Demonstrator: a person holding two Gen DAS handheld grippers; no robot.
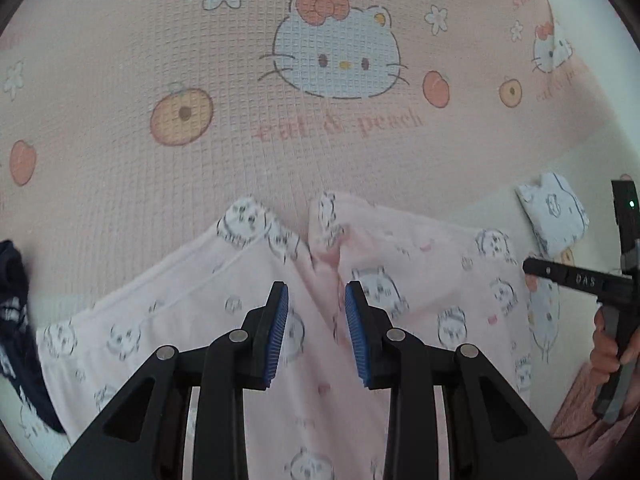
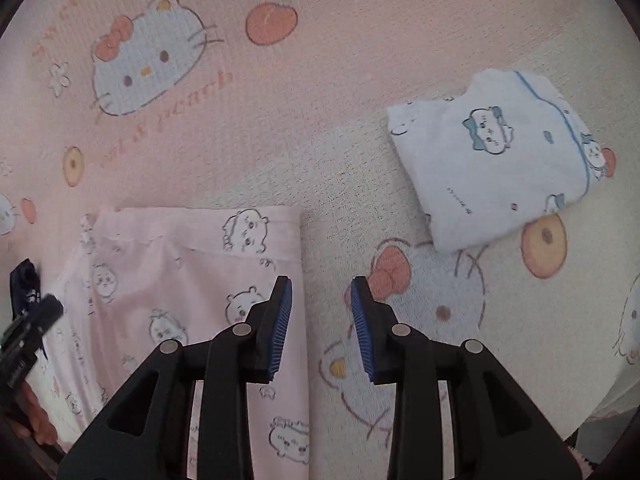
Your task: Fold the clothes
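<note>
A pale pink garment (image 1: 224, 312) printed with small white animal faces lies flat on the pink cartoon-cat blanket (image 1: 200, 80). My left gripper (image 1: 316, 332) is open and hovers over its middle fold. In the right wrist view the same pink garment (image 2: 192, 280) lies at lower left. My right gripper (image 2: 322, 328) is open over its straight right edge, with the right finger above bare blanket. The right gripper also shows at the right edge of the left wrist view (image 1: 532, 266), and the left gripper at the left edge of the right wrist view (image 2: 48, 308).
A folded white garment with blue trim (image 2: 504, 156) lies on the blanket to the far right; it also shows in the left wrist view (image 1: 556, 212). A dark navy garment (image 1: 16, 320) lies at the left edge.
</note>
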